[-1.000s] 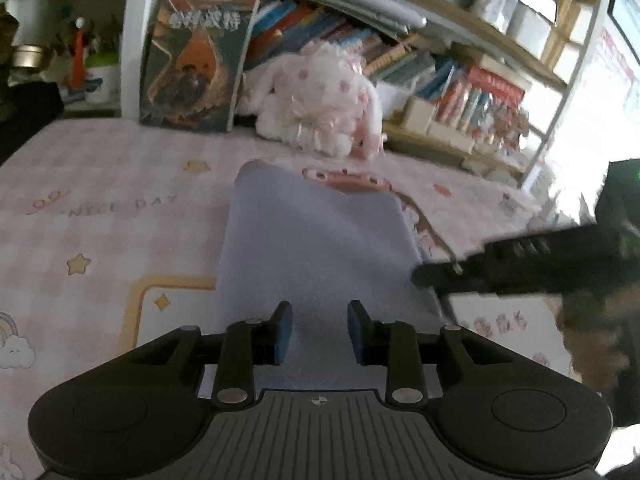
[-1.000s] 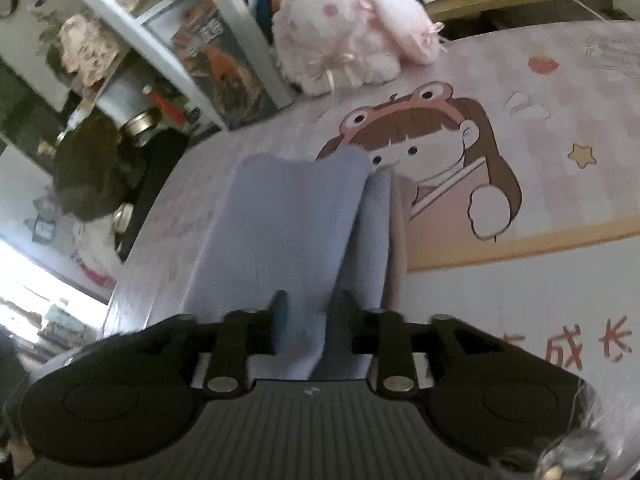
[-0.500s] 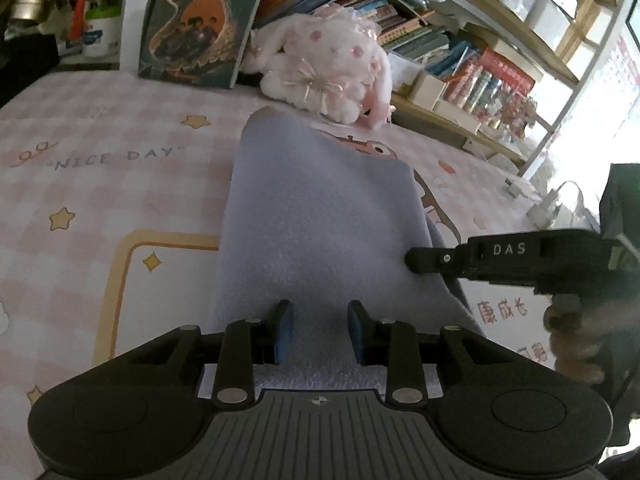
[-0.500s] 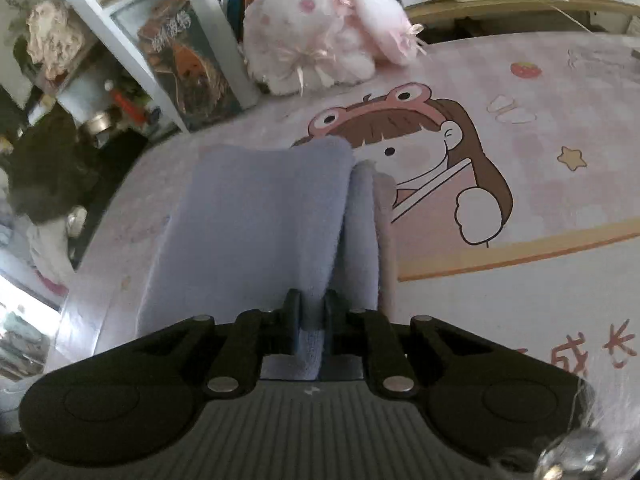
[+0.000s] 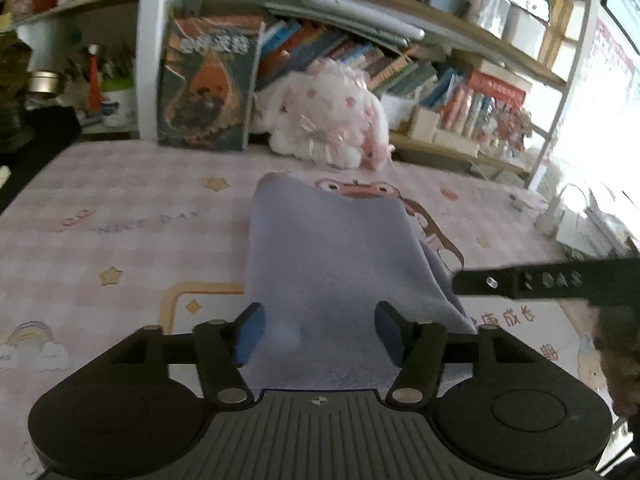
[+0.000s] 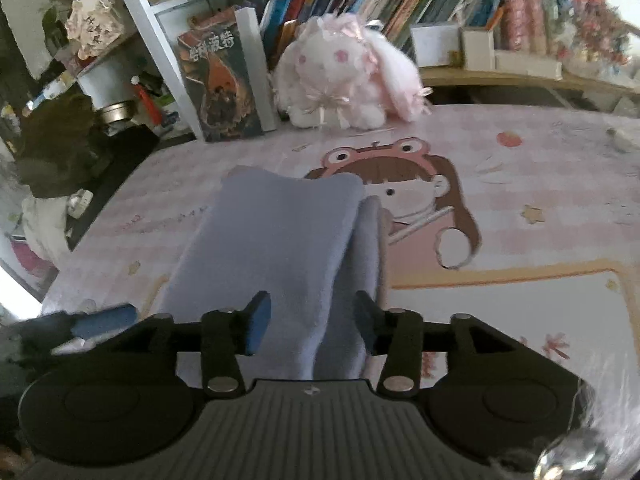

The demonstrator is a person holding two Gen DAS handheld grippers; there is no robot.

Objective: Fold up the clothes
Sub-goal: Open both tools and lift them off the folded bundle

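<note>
A folded pale blue cloth (image 5: 332, 256) lies on the pink cartoon-print mat (image 5: 120, 240); it also shows in the right wrist view (image 6: 280, 248), with its layered fold edge (image 6: 370, 240) on the right side. My left gripper (image 5: 318, 332) is open, its blue pads either side of the cloth's near edge, not gripping. My right gripper (image 6: 312, 318) is open over the cloth's near right corner, with the cloth lying between the jaws. The right gripper's black finger (image 5: 520, 282) also shows at the cloth's right edge in the left wrist view.
A pink-and-white plush bunny (image 6: 344, 76) and a dark upright book (image 6: 220, 88) stand at the mat's far edge, below crowded bookshelves (image 5: 460, 80). A white shelf post (image 5: 150, 48) and cups stand at far left. White items (image 5: 560, 208) lie at the mat's right edge.
Both grippers have opened: the left jaws spread wide and the right one let go of the cloth's fold. The cloth now lies flat on the mat.
</note>
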